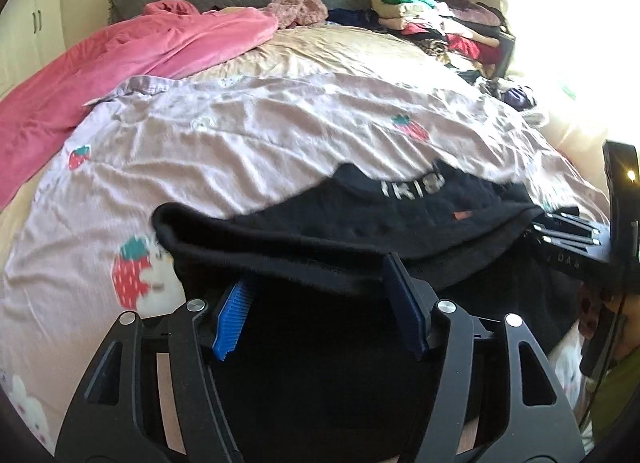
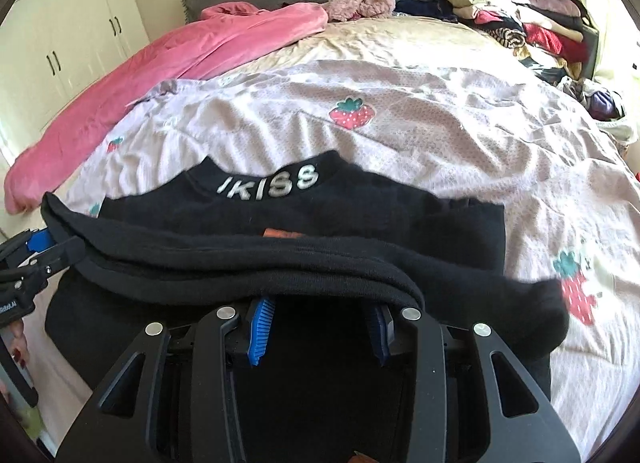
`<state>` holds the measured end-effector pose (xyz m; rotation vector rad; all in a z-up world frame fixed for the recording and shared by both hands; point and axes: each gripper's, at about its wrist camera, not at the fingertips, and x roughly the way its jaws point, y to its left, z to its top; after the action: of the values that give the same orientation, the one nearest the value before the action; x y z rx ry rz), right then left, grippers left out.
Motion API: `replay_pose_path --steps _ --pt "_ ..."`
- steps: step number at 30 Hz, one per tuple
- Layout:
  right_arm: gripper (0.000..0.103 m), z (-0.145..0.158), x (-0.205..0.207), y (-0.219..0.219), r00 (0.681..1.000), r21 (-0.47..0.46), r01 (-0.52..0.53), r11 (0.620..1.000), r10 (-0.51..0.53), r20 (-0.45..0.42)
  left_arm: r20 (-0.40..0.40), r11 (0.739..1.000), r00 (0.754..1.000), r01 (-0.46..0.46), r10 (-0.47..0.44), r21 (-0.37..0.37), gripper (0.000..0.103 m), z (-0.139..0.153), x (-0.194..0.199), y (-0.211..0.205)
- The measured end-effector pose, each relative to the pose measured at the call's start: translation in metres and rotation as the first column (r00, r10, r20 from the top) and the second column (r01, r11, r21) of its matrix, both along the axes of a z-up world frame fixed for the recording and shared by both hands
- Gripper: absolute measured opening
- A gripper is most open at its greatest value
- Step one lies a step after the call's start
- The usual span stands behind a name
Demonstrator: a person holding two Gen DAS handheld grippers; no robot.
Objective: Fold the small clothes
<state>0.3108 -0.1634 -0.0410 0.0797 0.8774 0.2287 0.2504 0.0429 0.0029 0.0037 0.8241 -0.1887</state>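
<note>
Item: black top [image 2: 360,223], "KISS" collar, near edge of bed [image 2: 440,135], hem folded toward collar.
L gripper [image 1: 320,283]: fingers spread, hem lying over the tips, not pinched.
R gripper [image 2: 320,309]: tips under cloth, grip can't tell.
Risk: L corner drops, fold goes skewed; R drags the layer.

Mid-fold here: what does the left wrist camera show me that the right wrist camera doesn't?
Only the left wrist view shows the right gripper from the side, at the right end of the black top.

Only the right wrist view shows the left gripper at the top's left end. It also shows the white KISS lettering sharply enough to read, while the left view blurs it.

Both show the top's folded edge draped over that camera's own fingertips, the strawberry sheet, the pink blanket and the clothes pile.
</note>
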Motion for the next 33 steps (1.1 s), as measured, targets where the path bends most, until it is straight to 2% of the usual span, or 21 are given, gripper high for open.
replay_pose_path --steps 2,5,6,8,12,14,16,18,21,24,31,33 --pt "0.038 0.001 0.007 0.0 1.0 0.0 0.001 1.0 -0.001 -0.008 -0.01 0.999 0.999 -0.035 0.035 0.0 0.056 0.004 0.013 0.004" --pt "0.038 0.004 0.018 0.001 1.0 -0.013 0.001 1.0 -0.001 -0.001 -0.023 0.993 0.994 -0.109 0.108 -0.037 0.056 0.009 0.028 0.015" --pt "0.038 0.004 0.02 0.001 1.0 -0.018 0.004 1.0 -0.004 0.0 -0.047 0.987 0.989 -0.143 0.14 -0.073 0.056 0.009 0.031 0.021" --pt "0.038 0.007 0.023 -0.002 1.0 -0.022 0.011 1.0 -0.011 0.01 -0.047 0.978 0.986 -0.163 0.158 -0.132 0.056 0.012 0.032 0.025" --pt "0.038 0.021 0.011 -0.016 0.998 -0.005 0.023 1.0 -0.022 0.058 -0.002 0.97 0.979 -0.2 0.202 -0.136 0.057 0.014 0.028 0.03" --pt "0.039 0.027 0.001 -0.027 0.996 -0.002 0.035 0.999 -0.034 0.079 -0.006 0.965 0.977 -0.211 0.213 -0.153 0.06 0.009 0.024 0.038" --pt "0.044 0.034 -0.011 -0.045 0.992 0.003 0.066 0.998 -0.066 0.105 -0.004 0.967 0.977 -0.21 0.211 -0.145 0.06 0.007 0.023 0.043" --pt "0.044 0.037 -0.021 -0.064 0.988 0.017 0.104 0.994 -0.105 0.115 -0.011 0.974 0.981 -0.192 0.192 -0.124 0.064 0.003 0.024 0.045" --pt "0.05 0.034 -0.028 -0.088 0.98 0.014 0.17 0.985 -0.17 0.101 -0.009 0.976 0.981 -0.192 0.192 -0.105 0.068 -0.005 0.024 0.052" --pt "0.051 0.026 -0.023 -0.1 0.978 -0.015 0.203 0.979 -0.201 0.058 -0.039 0.975 0.979 -0.202 0.2 -0.086 0.068 -0.015 0.026 0.059" --pt "0.055 0.0 0.005 -0.095 0.979 -0.101 0.204 0.974 -0.204 0.007 -0.095 0.967 0.974 -0.216 0.205 -0.134 0.068 -0.034 0.03 0.071" --pt "0.055 -0.009 0.014 -0.097 0.974 -0.096 0.222 0.97 -0.224 -0.015 -0.103 0.964 0.973 -0.219 0.205 -0.149 0.068 -0.038 0.029 0.072"
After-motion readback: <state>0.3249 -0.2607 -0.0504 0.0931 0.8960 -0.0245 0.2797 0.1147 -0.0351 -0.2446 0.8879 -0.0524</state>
